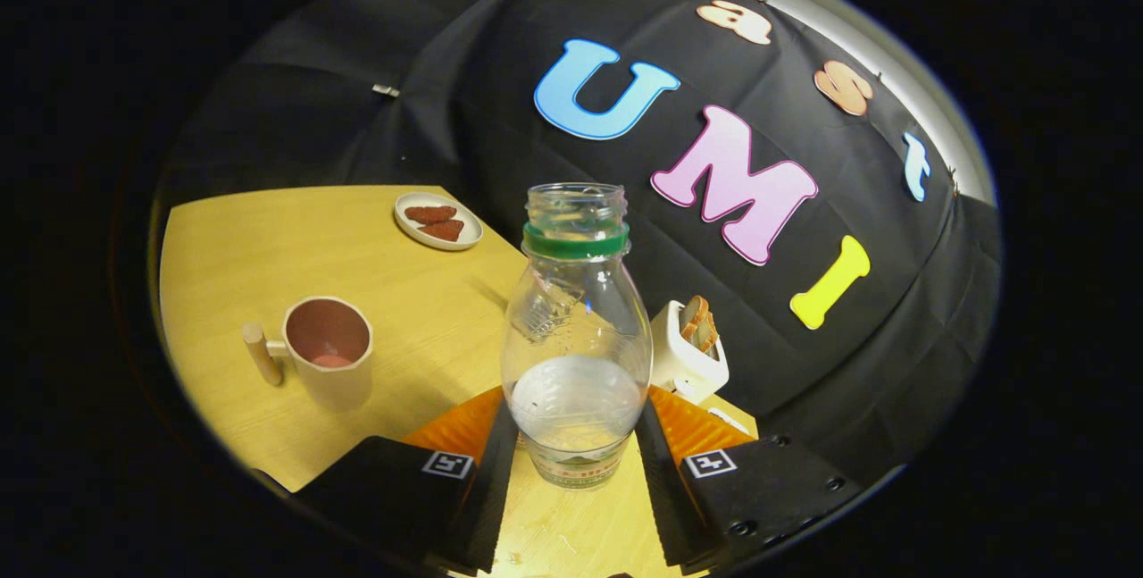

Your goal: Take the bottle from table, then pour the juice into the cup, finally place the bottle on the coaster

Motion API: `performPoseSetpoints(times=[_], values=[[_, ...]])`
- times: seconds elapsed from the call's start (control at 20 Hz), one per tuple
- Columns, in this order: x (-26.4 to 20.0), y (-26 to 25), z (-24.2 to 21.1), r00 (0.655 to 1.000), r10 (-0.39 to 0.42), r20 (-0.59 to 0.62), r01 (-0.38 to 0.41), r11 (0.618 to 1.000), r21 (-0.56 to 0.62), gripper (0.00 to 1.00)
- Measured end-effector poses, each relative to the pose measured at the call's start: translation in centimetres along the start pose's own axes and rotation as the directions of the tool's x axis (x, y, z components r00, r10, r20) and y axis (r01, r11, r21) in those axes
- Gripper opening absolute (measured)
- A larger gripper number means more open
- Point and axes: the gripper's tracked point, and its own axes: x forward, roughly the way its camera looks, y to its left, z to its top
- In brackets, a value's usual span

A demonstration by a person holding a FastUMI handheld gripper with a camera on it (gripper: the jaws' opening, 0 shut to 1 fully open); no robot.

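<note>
Nearest the camera, the gripper (576, 462) has its two fingers (487, 480) pressed against the lower sides of the bottle (576, 337), one on the left and one on the right, so it is clamped on the bottle's base. Between them the bottle is clear plastic, uncapped, with a green ring (576, 243) below its open mouth and a printed label band round the bottom. It holds a small amount of pale liquid (576, 399) low in its body, and it looks roughly upright in the view, which is itself tilted against the scene. Whether its base touches the table (268, 230) cannot be told.

Left of the bottle, on the yellow wooden table, stands the cup (328, 350), pale outside and reddish inside, with a stubby wooden handle (262, 353) pointing left. Its mouth is open to the camera and a little pinkish content shows at the bottom. It stands well apart from the bottle.

Farther off, beyond the cup and towards the wall, a small white plate (438, 221) carries two reddish-brown pieces (438, 221). Just right of the bottle and behind it, a white toaster (686, 355) holds slices of bread (698, 321) upright in its slot. Black cloth (375, 140) hangs behind the table as the booth's wall
</note>
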Motion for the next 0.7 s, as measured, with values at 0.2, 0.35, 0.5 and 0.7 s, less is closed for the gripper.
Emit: performPoseSetpoints(times=[0.2, 0.35, 0.5, 0.7], values=[[0.5, 0.7, -0.7, 0.997, -0.067, -0.033, 0.061, 0.984, -0.167, 0.70], [0.7, 1.4, -0.8, 0.994, -0.105, -0.034, 0.091, 0.955, -0.281, 0.70], [1.4, 2.4, -0.9, 0.994, -0.108, -0.036, 0.087, 0.927, -0.364, 0.70], [1.9, 4.0, -0.9, 0.996, -0.086, -0.031, 0.062, 0.890, -0.452, 0.70]])
